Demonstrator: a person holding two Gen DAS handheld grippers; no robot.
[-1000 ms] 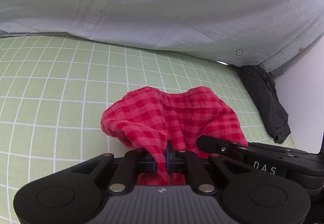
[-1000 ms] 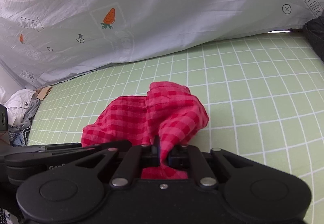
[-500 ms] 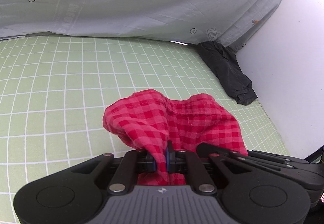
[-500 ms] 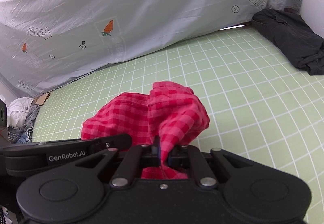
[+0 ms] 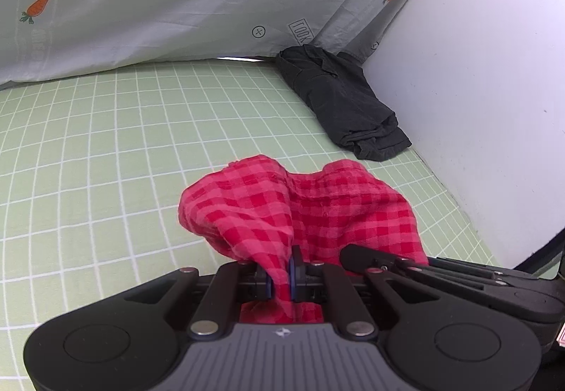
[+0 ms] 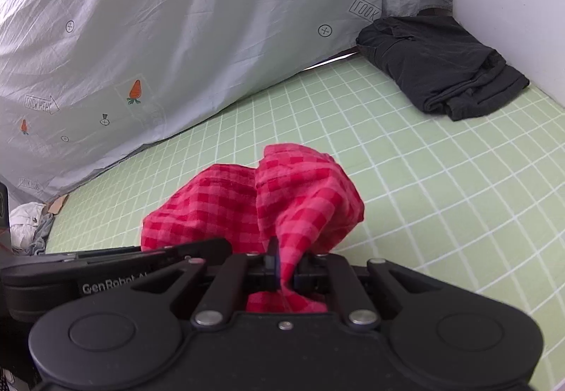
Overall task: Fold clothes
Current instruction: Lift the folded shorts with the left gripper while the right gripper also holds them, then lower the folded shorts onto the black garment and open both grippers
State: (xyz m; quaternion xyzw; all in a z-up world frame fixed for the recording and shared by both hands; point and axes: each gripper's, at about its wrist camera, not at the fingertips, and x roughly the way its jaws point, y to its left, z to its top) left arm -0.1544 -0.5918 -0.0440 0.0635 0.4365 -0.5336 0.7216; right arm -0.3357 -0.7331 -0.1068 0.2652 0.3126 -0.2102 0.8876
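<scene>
Both grippers swung right, bringing the black garment (image 5: pixel 339 105) closer. Left gripper (image 5: pixel 280 279) and right gripper (image 6: pixel 286 271) fingers were clamped on the bunched red checked cloth (image 5: pixel 317 207), above the green mat (image 5: pixel 106 161). Risk: small pinches could slip if pulled apart.

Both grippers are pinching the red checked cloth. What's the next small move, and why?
Probably draw the left gripper and right gripper apart to spread the bunched red checked cloth: both are shut on it close together, and it hangs crumpled above the green grid mat.

Your left gripper (image 5: pixel 281 279) pinches the red checked cloth (image 5: pixel 317 207) above the green grid mat (image 5: pixel 106 150); your right gripper (image 5: pixel 360 255) sits just beside it, a folded black garment (image 5: pixel 339 105) beyond.
</scene>
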